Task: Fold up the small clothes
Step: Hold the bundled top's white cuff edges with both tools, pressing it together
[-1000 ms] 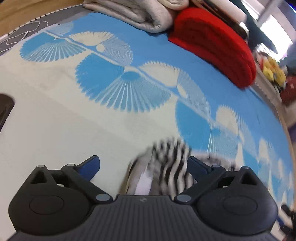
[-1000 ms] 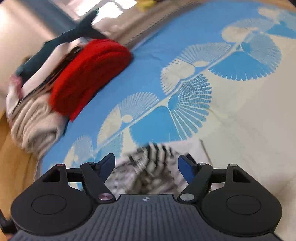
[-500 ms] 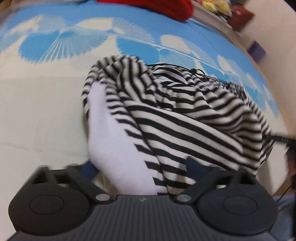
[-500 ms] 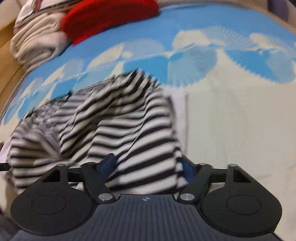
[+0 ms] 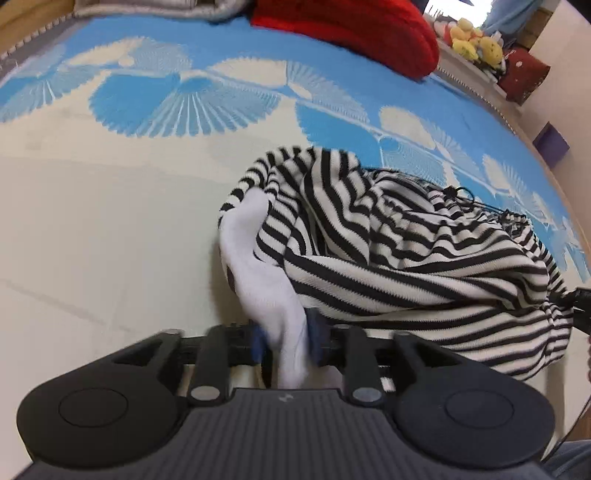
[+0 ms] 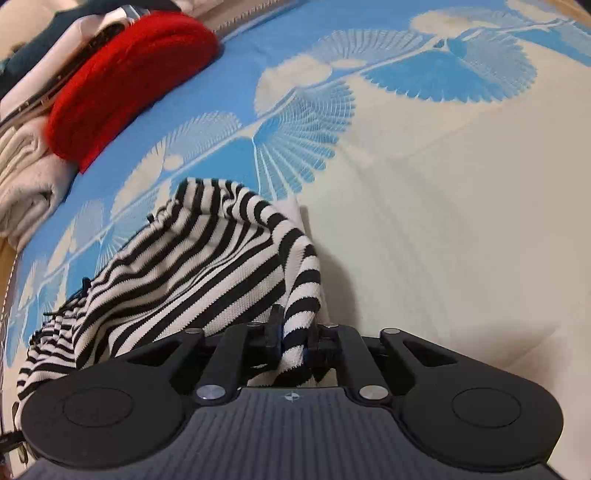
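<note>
A black-and-white striped garment (image 5: 406, 254) with a white lining lies crumpled on the blue-and-cream patterned bedspread (image 5: 110, 206). My left gripper (image 5: 286, 341) is shut on a white edge of it, near its left side. The garment also shows in the right wrist view (image 6: 192, 266), where my right gripper (image 6: 293, 341) is shut on a striped edge at its right side. A black drawstring (image 5: 469, 201) lies across the garment's far part. The cloth hangs slack between the two grippers.
A folded red blanket (image 5: 354, 33) and folded pale bedding (image 6: 22, 173) lie at the far end of the bed. Stuffed toys (image 5: 476, 40) and a red box (image 5: 524, 74) sit beyond the bed's edge. Cream bedspread (image 6: 461, 221) extends to the right.
Both grippers were open above the garment one second ago. They came down onto it and closed, the left on the white edge, the right on the striped edge.
</note>
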The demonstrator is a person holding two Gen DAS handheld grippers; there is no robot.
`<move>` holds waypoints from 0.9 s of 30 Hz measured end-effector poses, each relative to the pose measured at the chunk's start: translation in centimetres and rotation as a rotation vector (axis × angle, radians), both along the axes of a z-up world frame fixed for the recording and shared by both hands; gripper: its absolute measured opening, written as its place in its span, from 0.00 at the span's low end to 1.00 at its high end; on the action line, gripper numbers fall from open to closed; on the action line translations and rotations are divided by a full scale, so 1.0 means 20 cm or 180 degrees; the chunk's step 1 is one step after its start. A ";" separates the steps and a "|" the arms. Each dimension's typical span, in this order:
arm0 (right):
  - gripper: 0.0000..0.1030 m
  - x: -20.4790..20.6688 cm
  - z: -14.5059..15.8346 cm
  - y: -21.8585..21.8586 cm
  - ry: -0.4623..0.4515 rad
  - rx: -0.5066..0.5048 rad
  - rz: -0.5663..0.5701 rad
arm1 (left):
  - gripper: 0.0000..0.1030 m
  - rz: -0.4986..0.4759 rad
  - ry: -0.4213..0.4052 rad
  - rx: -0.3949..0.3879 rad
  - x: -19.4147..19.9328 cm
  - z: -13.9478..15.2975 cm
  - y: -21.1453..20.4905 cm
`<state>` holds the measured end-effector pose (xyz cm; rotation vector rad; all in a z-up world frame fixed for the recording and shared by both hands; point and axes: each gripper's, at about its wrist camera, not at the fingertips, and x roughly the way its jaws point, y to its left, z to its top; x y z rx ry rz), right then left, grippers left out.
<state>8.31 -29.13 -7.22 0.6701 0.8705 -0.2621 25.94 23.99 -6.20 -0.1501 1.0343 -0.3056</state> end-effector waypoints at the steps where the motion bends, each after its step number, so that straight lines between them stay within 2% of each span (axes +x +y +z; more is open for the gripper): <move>1: 0.28 -0.03 0.03 -0.01 -0.0067 0.0019 -0.0034 | 0.73 -0.0001 -0.0032 -0.0036 -0.03 0.02 0.02; 2: 0.53 -0.09 0.07 -0.03 -0.0140 0.0037 -0.0068 | 0.86 0.0010 -0.0047 -0.0072 -0.06 0.03 0.02; 3: 0.72 -0.16 0.12 -0.04 -0.0250 0.0040 -0.0080 | 0.98 0.0041 -0.0093 -0.0101 -0.10 0.05 0.03; 4: 0.77 -0.21 0.16 -0.05 -0.0341 0.0018 -0.0042 | 0.99 0.0047 -0.0185 -0.0120 -0.15 0.08 0.04; 7: 0.80 -0.41 0.23 -0.01 -0.0455 -0.0145 0.0207 | 0.99 -0.0158 -0.0267 -0.0120 -0.29 0.10 0.00; 8: 0.80 -0.45 0.21 0.02 -0.0433 -0.0169 0.0323 | 0.99 -0.0241 -0.0292 -0.0053 -0.32 0.07 -0.03; 10: 0.80 -0.50 0.13 0.12 -0.0299 -0.0271 0.0583 | 0.99 -0.0352 -0.0363 0.0250 -0.36 0.02 -0.12; 11: 0.79 -0.50 0.10 0.16 -0.0200 -0.0388 0.0681 | 0.99 -0.0425 -0.0430 0.0401 -0.37 -0.01 -0.17; 12: 0.76 -0.47 0.08 0.21 -0.0156 -0.0542 0.0792 | 0.92 -0.0493 -0.0483 0.0490 -0.38 -0.03 -0.20; 13: 0.75 -0.45 0.08 0.26 -0.0223 -0.0707 0.0909 | 0.59 -0.0560 -0.0530 0.0538 -0.38 -0.05 -0.24; 14: 0.58 -0.42 0.07 0.29 -0.0259 -0.0844 0.0987 | 0.37 -0.0664 -0.0539 0.0494 -0.38 -0.06 -0.25; 15: 0.09 -0.40 0.07 0.31 -0.0226 -0.0903 0.1062 | 0.24 -0.0690 -0.0522 0.0498 -0.39 -0.05 -0.25; 16: 0.10 -0.41 0.08 0.30 -0.0234 -0.0872 0.1009 | 0.14 -0.0654 -0.0551 0.0499 -0.41 -0.03 -0.23; 18: 0.09 -0.46 0.15 0.27 -0.0366 -0.0796 0.0886 | 0.11 -0.0674 -0.0627 0.0460 -0.43 0.01 -0.18; 20: 0.08 -0.52 0.19 0.17 -0.0483 -0.0710 0.0755 | 0.06 -0.0648 -0.0586 0.0380 -0.43 0.02 -0.11; 21: 0.07 -0.51 0.18 0.13 -0.0452 -0.0613 0.0692 | 0.06 -0.0584 -0.0572 0.0476 -0.42 0.00 -0.08; 23: 0.07 -0.51 0.14 0.05 -0.0304 -0.0620 0.0531 | 0.06 -0.0563 -0.0434 0.0407 -0.39 -0.04 -0.03; 25: 0.07 -0.50 0.12 0.02 -0.0249 -0.0528 0.0529 | 0.06 -0.0613 -0.0476 0.0456 -0.38 -0.04 -0.04; 27: 0.07 -0.50 0.14 0.04 -0.0281 -0.0620 0.0553 | 0.06 -0.0620 -0.0492 0.0495 -0.37 -0.04 -0.05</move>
